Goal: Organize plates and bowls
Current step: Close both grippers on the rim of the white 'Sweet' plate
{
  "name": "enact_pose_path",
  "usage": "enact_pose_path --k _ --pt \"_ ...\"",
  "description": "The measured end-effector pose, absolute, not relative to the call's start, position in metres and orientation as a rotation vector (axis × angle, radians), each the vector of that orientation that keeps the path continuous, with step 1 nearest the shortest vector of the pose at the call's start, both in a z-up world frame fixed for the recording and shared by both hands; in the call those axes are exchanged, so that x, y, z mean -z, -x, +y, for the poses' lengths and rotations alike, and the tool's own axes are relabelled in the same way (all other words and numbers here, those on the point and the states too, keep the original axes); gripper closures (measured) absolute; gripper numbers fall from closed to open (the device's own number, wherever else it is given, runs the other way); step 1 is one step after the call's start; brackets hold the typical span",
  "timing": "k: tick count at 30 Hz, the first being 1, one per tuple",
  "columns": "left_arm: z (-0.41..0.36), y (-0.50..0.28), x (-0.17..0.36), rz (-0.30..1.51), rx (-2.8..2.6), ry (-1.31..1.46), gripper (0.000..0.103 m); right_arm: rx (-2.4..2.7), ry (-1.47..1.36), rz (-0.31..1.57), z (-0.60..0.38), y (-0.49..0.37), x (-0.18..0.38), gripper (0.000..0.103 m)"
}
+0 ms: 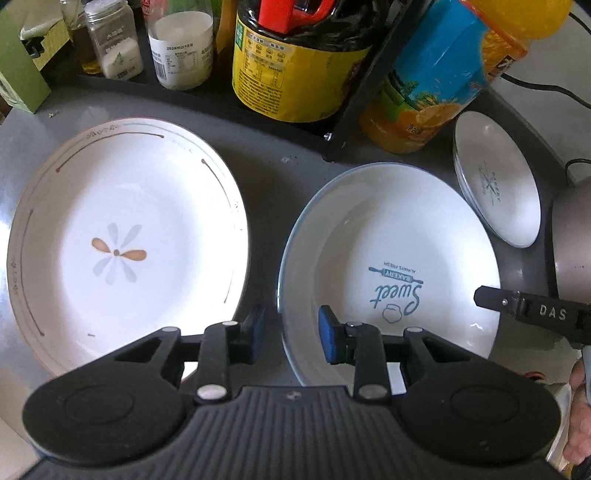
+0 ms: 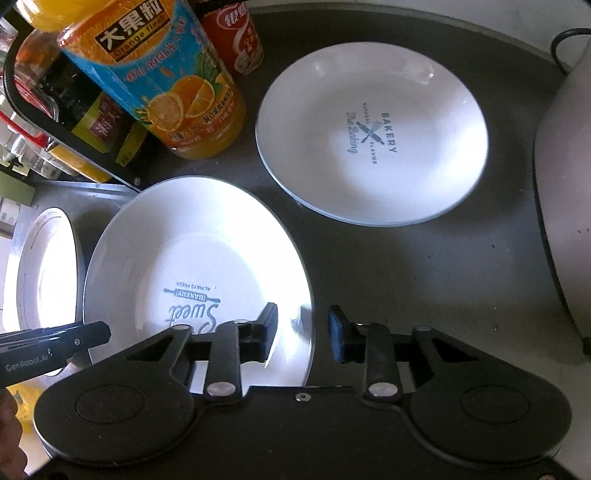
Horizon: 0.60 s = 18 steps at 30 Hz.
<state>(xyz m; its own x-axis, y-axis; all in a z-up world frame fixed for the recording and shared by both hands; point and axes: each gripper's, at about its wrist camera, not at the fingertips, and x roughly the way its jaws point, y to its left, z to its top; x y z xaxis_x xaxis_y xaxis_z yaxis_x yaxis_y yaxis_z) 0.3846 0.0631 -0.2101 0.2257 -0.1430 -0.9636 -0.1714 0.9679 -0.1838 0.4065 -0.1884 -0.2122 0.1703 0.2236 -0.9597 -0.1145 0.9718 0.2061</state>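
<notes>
Three white plates lie on the dark counter. A flower plate (image 1: pixel 125 243) is at the left; it shows in the right wrist view (image 2: pixel 44 269) at the far left. A "Sweet Bakery" plate (image 1: pixel 391 266) lies in the middle, also in the right wrist view (image 2: pixel 195 273). A "Bakery" plate (image 2: pixel 373 136) lies at the right, with its edge in the left wrist view (image 1: pixel 498 181). My left gripper (image 1: pixel 291 332) is open, straddling the Sweet plate's left rim. My right gripper (image 2: pixel 303 332) is open, straddling that plate's right rim.
A black rack (image 1: pixel 347 122) with jars and sauce bottles stands behind the plates. An orange juice bottle (image 2: pixel 159 77) and a red can (image 2: pixel 240 33) stand near it. A grey appliance (image 2: pixel 565 184) with a cord sits at the right.
</notes>
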Motion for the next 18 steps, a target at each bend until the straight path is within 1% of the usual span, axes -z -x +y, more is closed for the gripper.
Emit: enact_pose_path --k 1,2,3,8,18 --pt "0.063 -0.385 0.211 1.346 -0.023 0.276 0.074 -0.240 -0.101 1.384 -0.189 -0.408 0.214 0.082" --pt "0.062 -0.386 0.213 1.344 -0.027 0.279 0.078 -0.238 -0.115 1.388 -0.189 -0.409 0.215 0.083" --pt "0.061 -0.387 0.214 1.341 -0.032 0.283 0.080 -0.236 -0.132 1.395 -0.190 -0.411 0.217 0.085" --pt "0.060 -0.392 0.223 1.343 -0.060 0.289 0.089 -0.246 -0.108 1.399 -0.187 -0.413 0.221 0.085" --pt "0.060 -0.386 0.215 1.320 -0.079 0.287 0.090 -0.256 -0.145 1.365 -0.189 -0.406 0.215 0.086"
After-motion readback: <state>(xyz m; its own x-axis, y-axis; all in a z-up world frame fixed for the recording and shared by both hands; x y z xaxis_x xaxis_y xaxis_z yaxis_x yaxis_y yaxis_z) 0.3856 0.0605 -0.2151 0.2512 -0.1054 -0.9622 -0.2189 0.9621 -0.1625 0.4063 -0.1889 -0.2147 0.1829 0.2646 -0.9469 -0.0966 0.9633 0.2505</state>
